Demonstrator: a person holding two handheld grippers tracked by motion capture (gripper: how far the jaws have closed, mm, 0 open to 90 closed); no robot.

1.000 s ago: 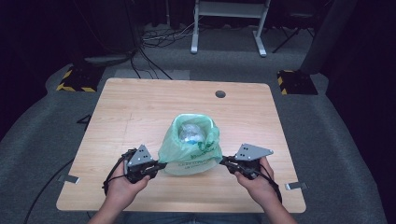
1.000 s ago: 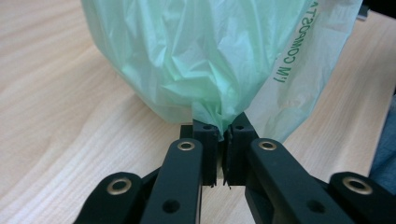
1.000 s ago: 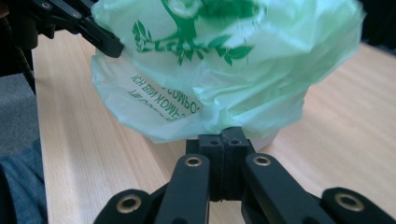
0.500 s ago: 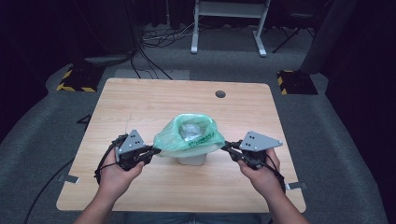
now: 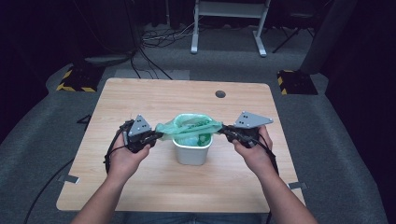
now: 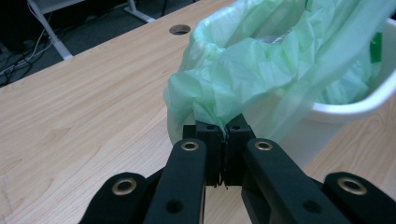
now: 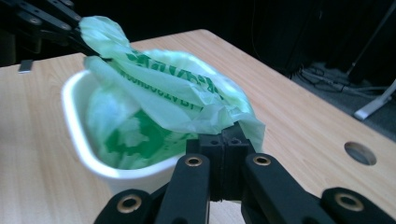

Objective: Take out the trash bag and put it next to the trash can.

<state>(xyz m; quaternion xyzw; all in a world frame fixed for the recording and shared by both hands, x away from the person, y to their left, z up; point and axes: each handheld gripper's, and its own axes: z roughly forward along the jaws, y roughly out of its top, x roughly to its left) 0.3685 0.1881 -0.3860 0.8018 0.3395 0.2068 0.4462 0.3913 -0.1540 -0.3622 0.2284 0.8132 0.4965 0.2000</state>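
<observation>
A small white bin (image 5: 190, 153) stands on the wooden table (image 5: 140, 100), lined with a light green plastic bag (image 5: 189, 127). The bag's mouth is pulled wide across the bin's top. My left gripper (image 5: 159, 136) is shut on the bag's left edge; in the left gripper view the film (image 6: 233, 74) is pinched between its closed jaws (image 6: 224, 132). To the bin's right, my right gripper (image 5: 223, 130) is shut on the opposite edge, and the bag (image 7: 163, 88) bunches at its tips (image 7: 223, 135) above the bin rim (image 7: 79, 154). The left gripper (image 7: 86, 44) shows far off in the right gripper view.
A round cable hole (image 5: 220, 94) sits near the table's far edge. Grey carpet surrounds the table, with cables (image 5: 154, 39) and a white desk frame (image 5: 229, 23) beyond. Tape strips (image 5: 68, 179) mark the floor near the front corners.
The bag, first draped down over the bin's sides, has been lifted off them. Both grippers moved apart and upward, stretching the bag's mouth above the rim, so the white bin now shows.
</observation>
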